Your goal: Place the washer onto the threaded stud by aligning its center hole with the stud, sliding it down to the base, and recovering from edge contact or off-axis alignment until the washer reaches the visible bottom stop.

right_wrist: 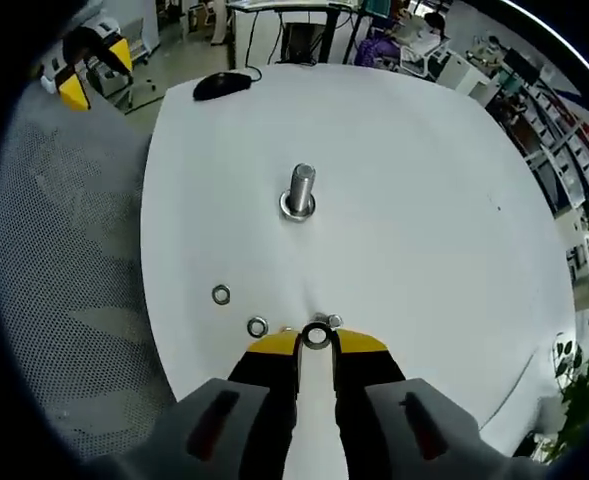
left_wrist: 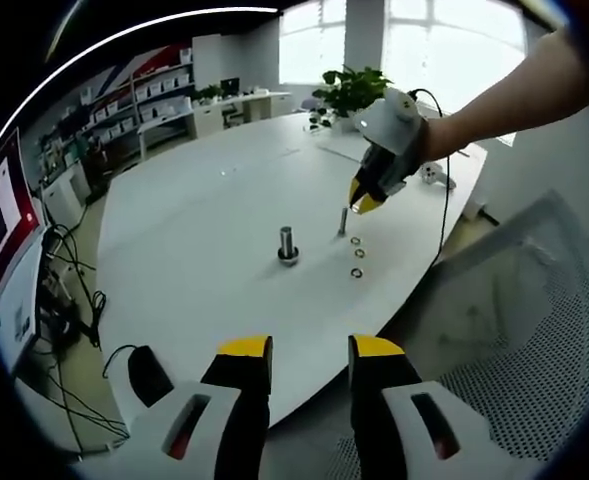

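Right gripper (right_wrist: pixel 316 340) pinches a washer (right_wrist: pixel 317 336) near the table (right_wrist: pixel 424 200) edge, stud (right_wrist: pixel 300 190) beyond; two spare washers (right_wrist: pixel 239 311) left. Left gripper (left_wrist: pixel 310 350) open.

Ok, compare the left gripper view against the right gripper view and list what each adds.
Left gripper view: the left gripper, jaws apart on nothing, and a forearm carrying the right gripper above the table. Right gripper view: a washer pinched at its jaw tips. Both: the threaded stud upright on the white table, with loose washers nearby.
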Demonstrator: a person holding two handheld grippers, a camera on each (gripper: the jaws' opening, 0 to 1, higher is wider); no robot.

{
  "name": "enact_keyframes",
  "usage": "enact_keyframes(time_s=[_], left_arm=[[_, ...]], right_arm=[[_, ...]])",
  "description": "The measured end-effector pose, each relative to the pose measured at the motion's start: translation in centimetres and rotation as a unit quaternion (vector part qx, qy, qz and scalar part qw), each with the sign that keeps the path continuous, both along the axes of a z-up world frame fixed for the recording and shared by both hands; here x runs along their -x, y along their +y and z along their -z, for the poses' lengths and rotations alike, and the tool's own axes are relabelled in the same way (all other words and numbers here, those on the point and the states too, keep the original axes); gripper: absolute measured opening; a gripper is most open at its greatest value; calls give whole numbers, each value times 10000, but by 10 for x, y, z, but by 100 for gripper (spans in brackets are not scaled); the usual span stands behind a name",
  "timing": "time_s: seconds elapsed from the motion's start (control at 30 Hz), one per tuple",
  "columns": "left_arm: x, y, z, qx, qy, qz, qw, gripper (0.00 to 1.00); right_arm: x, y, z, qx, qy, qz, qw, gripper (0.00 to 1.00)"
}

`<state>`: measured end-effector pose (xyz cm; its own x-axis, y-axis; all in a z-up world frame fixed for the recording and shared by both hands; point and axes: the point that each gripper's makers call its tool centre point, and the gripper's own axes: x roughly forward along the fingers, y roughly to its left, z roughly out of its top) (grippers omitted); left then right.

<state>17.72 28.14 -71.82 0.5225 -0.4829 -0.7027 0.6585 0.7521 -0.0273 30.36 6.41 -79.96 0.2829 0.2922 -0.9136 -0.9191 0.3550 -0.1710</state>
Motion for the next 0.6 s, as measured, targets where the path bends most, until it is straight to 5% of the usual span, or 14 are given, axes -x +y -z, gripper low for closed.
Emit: enact_keyframes(time_s=[0.6], left_arm=[[-1, 1, 0, -9, -5, -39, 10000, 28]], right_arm=[[-13, 2, 3, 38, -115, -5, 9999, 14]])
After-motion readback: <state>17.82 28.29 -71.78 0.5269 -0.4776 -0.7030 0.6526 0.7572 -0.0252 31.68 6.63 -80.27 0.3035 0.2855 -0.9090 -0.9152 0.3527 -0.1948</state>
